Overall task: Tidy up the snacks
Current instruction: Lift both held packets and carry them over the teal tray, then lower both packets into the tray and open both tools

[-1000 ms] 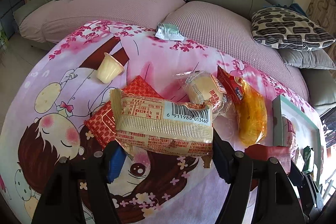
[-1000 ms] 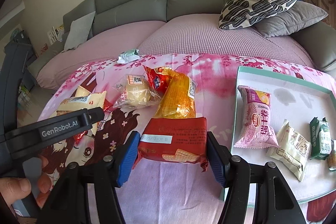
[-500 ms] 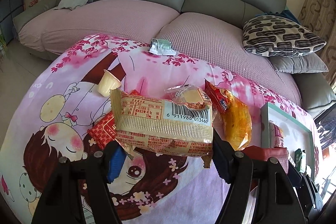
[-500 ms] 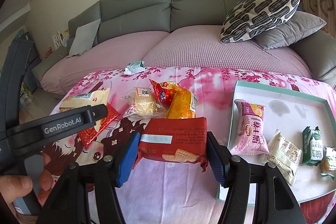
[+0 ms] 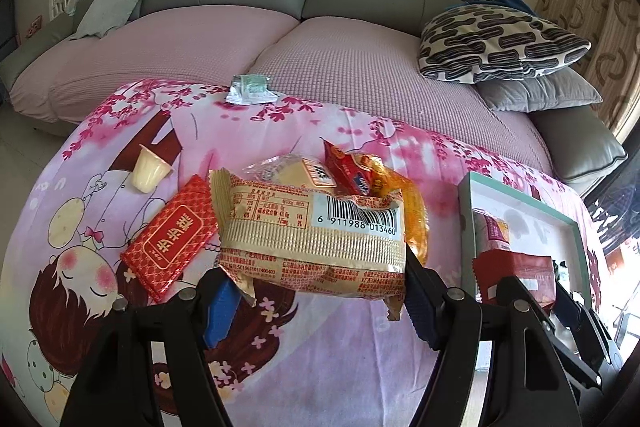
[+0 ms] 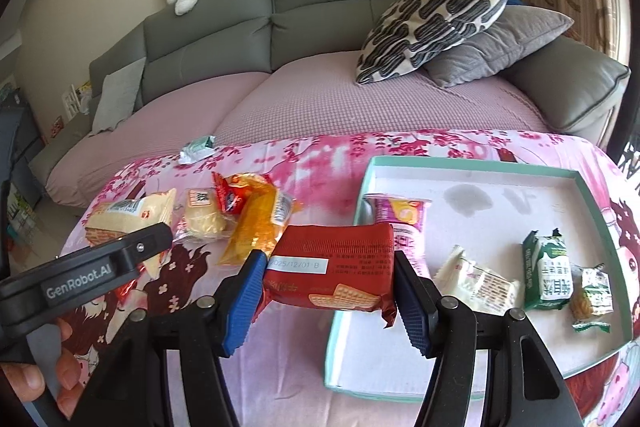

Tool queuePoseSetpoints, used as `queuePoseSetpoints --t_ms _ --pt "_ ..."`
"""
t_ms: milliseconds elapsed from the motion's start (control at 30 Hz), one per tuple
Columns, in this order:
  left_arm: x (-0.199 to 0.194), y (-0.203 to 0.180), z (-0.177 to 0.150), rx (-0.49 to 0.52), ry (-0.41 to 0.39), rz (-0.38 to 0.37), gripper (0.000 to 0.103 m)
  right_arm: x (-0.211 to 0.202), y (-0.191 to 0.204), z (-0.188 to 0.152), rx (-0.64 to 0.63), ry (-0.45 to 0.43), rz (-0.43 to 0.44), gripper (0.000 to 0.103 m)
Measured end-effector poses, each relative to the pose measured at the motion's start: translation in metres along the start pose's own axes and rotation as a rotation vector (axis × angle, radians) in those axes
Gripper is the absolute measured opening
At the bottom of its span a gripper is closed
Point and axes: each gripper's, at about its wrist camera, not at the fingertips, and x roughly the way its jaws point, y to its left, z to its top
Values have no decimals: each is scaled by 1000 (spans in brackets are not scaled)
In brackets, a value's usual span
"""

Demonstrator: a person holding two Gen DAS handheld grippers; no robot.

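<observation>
My left gripper (image 5: 316,301) is shut on a beige snack pack (image 5: 312,239) with a barcode, held above the pink cartoon cloth (image 5: 320,355). My right gripper (image 6: 328,291) is shut on a dark red wafer pack (image 6: 330,267), hanging over the left rim of the teal tray (image 6: 472,163). That tray holds a pink pack (image 6: 404,223), a white pack (image 6: 480,279), a green pack (image 6: 546,273) and a small candy (image 6: 592,295). On the cloth lie a red patterned pack (image 5: 172,235), a yellow-orange pack (image 6: 260,223), a wrapped cake (image 6: 202,219) and a cream cup (image 5: 149,169).
A small green-white packet (image 5: 249,89) lies at the cloth's far edge by the pink sofa cushions (image 5: 360,67). Patterned and grey pillows (image 6: 448,15) sit at the right of the sofa. A person's hand (image 6: 36,375) holds the left gripper's handle.
Both grippers have lifted and shifted right with their packs still gripped. The red wafer pack now hangs over the tray's left edge, and the red patterned pack on the cloth is uncovered.
</observation>
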Motion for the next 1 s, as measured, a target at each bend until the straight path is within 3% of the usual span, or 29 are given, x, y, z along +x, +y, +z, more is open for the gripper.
queuePoseSetpoints --t_ms 400,667,1000 --pt "1 -77 -3 137 -20 -113 73 -16 -89 12 158 -46 -166 65" --pt "19 -124 -1 212 17 -150 73 -27 -148 21 252 -92 -257 65" --pt "67 -193 15 309 88 -195 73 5 -194 33 275 -58 -300 65"
